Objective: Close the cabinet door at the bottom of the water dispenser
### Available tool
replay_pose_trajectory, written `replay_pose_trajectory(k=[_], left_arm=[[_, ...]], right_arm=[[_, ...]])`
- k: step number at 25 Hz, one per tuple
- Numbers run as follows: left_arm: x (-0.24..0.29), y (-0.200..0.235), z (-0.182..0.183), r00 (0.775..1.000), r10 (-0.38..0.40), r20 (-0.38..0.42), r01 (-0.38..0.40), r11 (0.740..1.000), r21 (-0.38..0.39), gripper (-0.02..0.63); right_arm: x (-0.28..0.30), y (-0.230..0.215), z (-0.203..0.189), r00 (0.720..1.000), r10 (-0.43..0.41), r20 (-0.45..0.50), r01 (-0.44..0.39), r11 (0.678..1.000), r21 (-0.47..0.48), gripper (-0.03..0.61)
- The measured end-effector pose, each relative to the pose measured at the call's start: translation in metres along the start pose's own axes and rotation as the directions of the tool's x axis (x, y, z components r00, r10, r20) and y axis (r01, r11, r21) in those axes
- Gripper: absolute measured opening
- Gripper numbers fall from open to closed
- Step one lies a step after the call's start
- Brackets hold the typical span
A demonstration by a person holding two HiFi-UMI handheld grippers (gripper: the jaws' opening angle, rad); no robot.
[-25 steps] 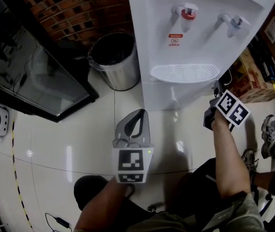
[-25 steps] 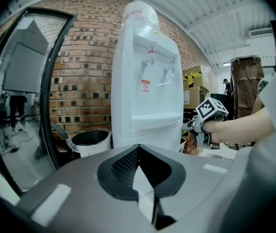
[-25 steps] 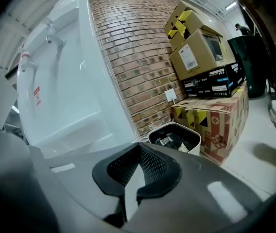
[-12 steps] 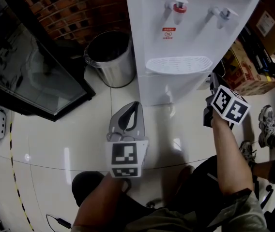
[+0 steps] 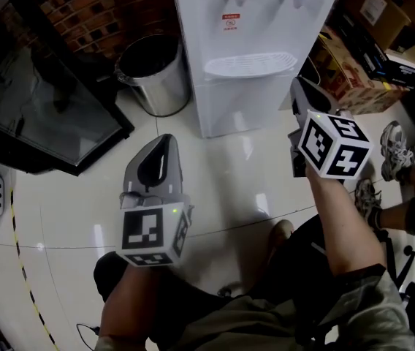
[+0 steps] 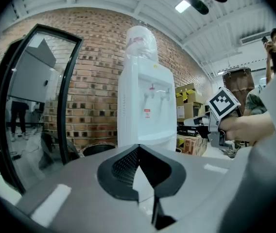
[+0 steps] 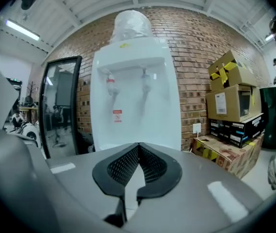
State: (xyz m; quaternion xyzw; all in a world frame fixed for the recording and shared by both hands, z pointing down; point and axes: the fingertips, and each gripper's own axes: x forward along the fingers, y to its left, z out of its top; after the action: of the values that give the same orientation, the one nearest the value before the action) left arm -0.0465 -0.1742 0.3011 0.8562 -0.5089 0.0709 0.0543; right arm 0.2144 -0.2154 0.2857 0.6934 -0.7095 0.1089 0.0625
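Note:
The white water dispenser (image 5: 248, 42) stands against the brick wall, with its drip tray (image 5: 250, 65) above the lower cabinet front (image 5: 233, 104). That front looks flat and flush; no door stands out from it. My left gripper (image 5: 164, 139) is shut and empty, held over the floor in front and to the left of the dispenser. My right gripper (image 5: 297, 82) is shut and empty beside the dispenser's right front corner, apart from it. Both gripper views face the dispenser (image 6: 145, 110) (image 7: 135, 106), and the jaws hide its lower part. The right gripper (image 6: 186, 122) also shows in the left gripper view.
A steel bin (image 5: 149, 72) stands left of the dispenser. A black-framed glass panel (image 5: 39, 101) leans at the far left. Cardboard boxes (image 5: 353, 57) are stacked to the right. Another person's shoes (image 5: 394, 141) are at the right edge. The floor is glossy tile.
Both grippers have risen toward the camera and drawn back from the dispenser. The right one rolled, and the dispenser has slid up and left in the head view.

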Motion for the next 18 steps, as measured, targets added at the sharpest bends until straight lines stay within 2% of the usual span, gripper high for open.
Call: replay_pose_trajectory(k=[5,9,14,18], left_arm=[[-0.048,0.016,0.023,0.999,0.012,0.032,-0.011,1.000,-0.021,0.002],[-0.084,0.028,0.031,0.999,0.022,0.030,-0.022,1.000,-0.014,0.002],[-0.120,0.035,0.026,0.999,0.028,0.020,-0.028,1.000,0.008,0.002],[-0.143,0.041,0.021,0.999,0.041,0.015,-0.042,0.999,0.023,0.002]], right_arm=[[-0.042,0.057,0.016,0.993,0.109,0.039,-0.108,0.994,-0.021,0.000],[-0.078,0.106,0.022,0.975,0.216,0.042,-0.214,0.976,-0.047,0.000],[-0.108,0.157,0.018,0.948,0.317,0.016,-0.313,0.943,-0.115,0.000],[-0.126,0.198,0.006,0.915,0.401,-0.039,-0.402,0.901,-0.165,0.000]])
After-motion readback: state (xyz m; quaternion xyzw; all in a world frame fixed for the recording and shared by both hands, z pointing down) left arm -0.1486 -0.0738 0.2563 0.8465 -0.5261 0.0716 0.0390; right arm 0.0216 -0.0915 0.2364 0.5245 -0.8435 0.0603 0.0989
